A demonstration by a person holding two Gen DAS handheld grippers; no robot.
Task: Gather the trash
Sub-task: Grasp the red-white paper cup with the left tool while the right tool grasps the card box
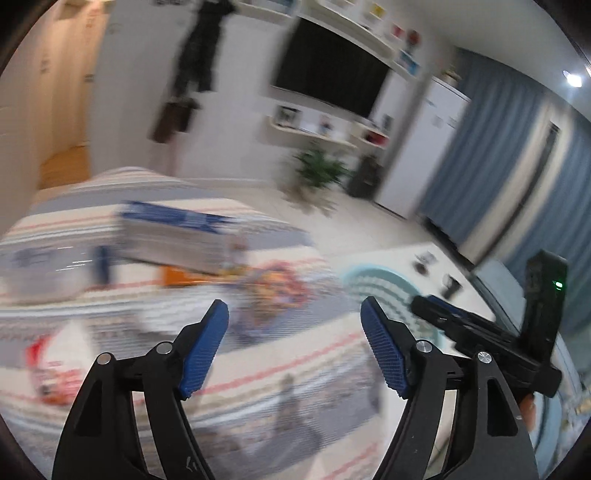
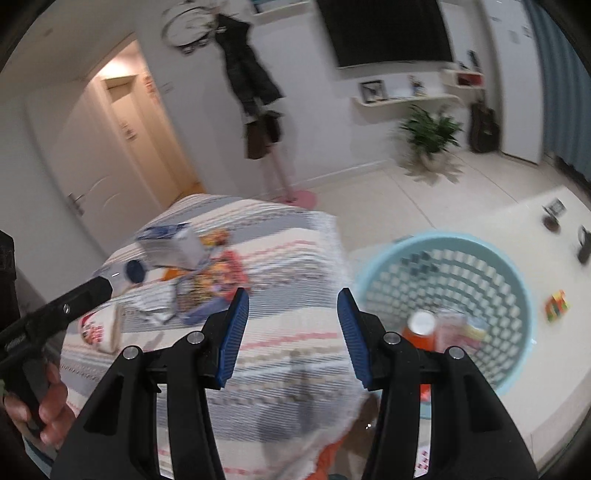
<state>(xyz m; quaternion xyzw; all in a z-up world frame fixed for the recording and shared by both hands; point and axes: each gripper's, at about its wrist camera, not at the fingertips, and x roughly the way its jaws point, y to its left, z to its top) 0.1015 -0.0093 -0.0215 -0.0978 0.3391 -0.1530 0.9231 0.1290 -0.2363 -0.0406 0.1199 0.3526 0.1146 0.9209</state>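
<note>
My left gripper (image 1: 295, 306) stands open over a striped bedspread (image 1: 280, 365), nothing between its blue pads. On the bed lie a white and blue carton (image 1: 173, 236), a blurred clear bottle (image 1: 48, 269), colourful wrappers (image 1: 273, 284) and a red and white bag (image 1: 51, 373). My right gripper (image 2: 292, 295) is also open and empty, above the bed's corner. To its right a light-blue basket (image 2: 517, 280) stands on the floor, with an orange bottle (image 2: 419, 328) and some packets in it. In the right wrist view the carton (image 2: 173, 243) and wrappers (image 2: 218, 273) lie further up the bed.
A potted plant (image 2: 430, 133) stands by the far wall under a wall-mounted TV (image 2: 388, 33). Clothes hang on a rack (image 2: 251, 85) near an open door (image 2: 110, 177). A colour cube (image 2: 556, 304) and small dark items (image 2: 550, 221) lie on the floor past the basket.
</note>
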